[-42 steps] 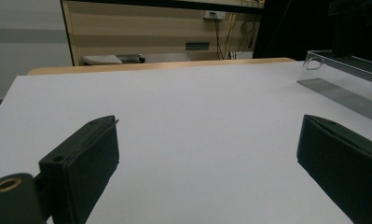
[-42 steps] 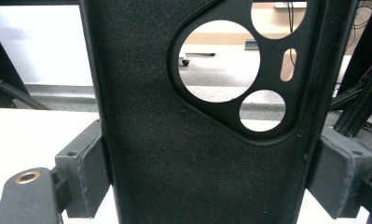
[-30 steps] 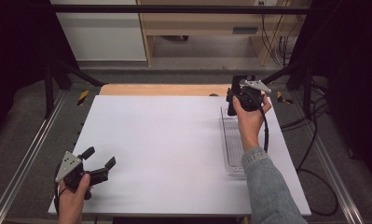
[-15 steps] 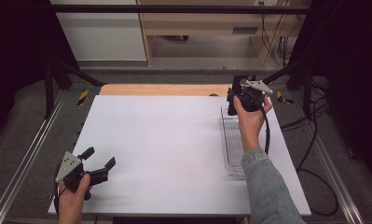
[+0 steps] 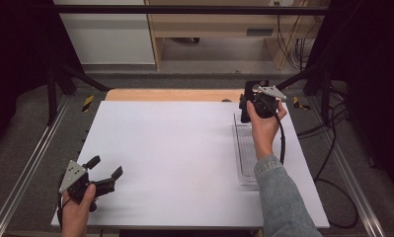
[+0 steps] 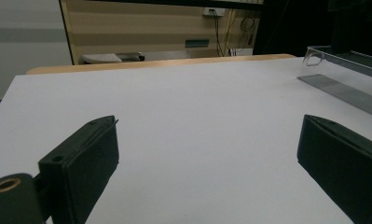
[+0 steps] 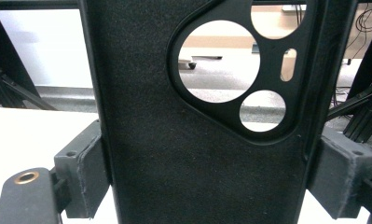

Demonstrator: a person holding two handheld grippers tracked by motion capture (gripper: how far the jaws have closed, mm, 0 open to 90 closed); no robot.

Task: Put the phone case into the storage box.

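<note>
A black phone case (image 7: 141,140) with round camera cut-outs stands upright between the jaws of my right gripper (image 7: 207,172). Both pads press on its long edges. From above, the right gripper (image 5: 251,102) is held at the far right of the white table (image 5: 175,143), over the far end of a clear plastic tray (image 5: 244,148). My left gripper (image 5: 105,166) rests near the front left corner, open. Nothing lies between its jaws in the left gripper view (image 6: 207,154), just bare table top.
The clear tray (image 6: 347,88) runs along the right side of the table. A wooden strip (image 5: 170,95) borders the far edge. Metal rails flank the table, and cables lie on the floor at the right.
</note>
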